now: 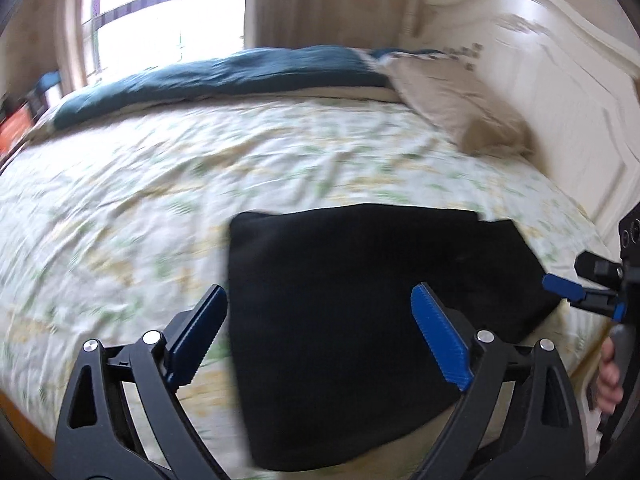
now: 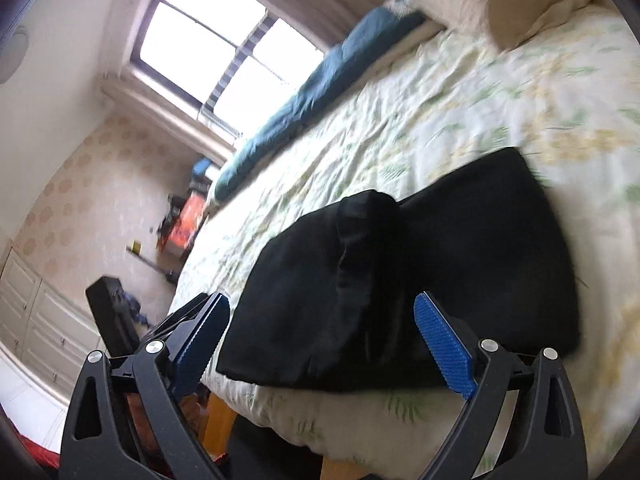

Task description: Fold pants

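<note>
The black pants lie folded into a compact rectangle on the floral bedsheet, near the bed's front edge. In the right wrist view the pants show a raised fold or bump on top. My left gripper is open and empty, hovering just above the near part of the pants. My right gripper is open and empty, at the bed's edge in front of the pants. It also shows at the right edge of the left wrist view, beside the pants' right end.
A beige pillow leans on the cream headboard. A dark teal duvet lies along the far side under the window. Beyond the bed's foot are an orange box, a black case and white cabinets.
</note>
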